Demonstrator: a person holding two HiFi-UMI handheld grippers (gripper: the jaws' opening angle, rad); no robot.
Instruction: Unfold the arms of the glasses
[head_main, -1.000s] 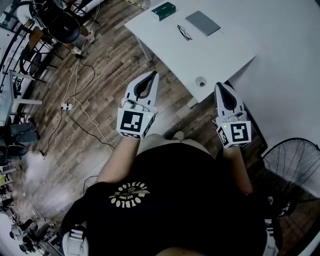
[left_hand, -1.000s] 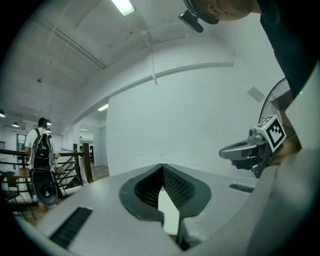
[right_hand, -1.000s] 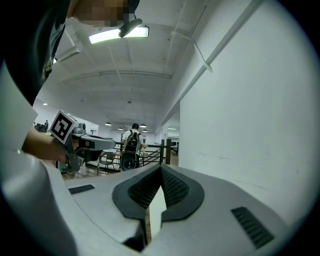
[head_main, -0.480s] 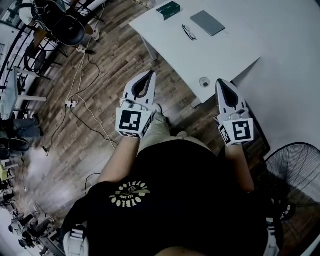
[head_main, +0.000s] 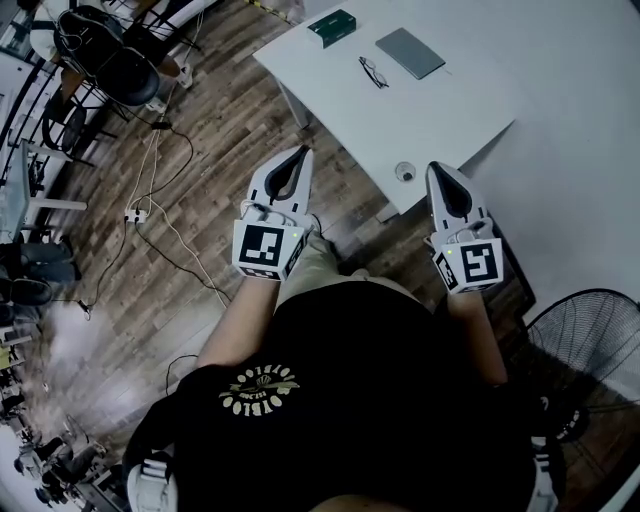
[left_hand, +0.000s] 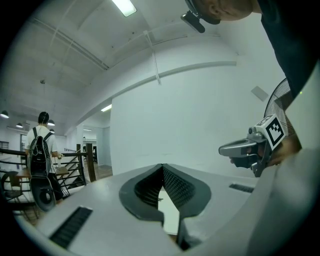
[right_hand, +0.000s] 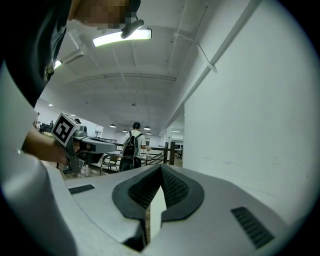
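Glasses, dark, thin-framed: upper centre of the head view, on white rectangular bench, near green box and grey flat pad. Likely light, fragile, stiff at hinges; hold front frame, draw arm by tip. Left gripper, right gripper: jaws closed, empty, well apart from glasses. Box lettering unreadable.

The left hand-held gripper and right hand-held gripper are coloured white and patterned with black-and-white squares. Ahead of them, a white desk, black-framed glasses, a green box and a brown wood-grain floor are seen.
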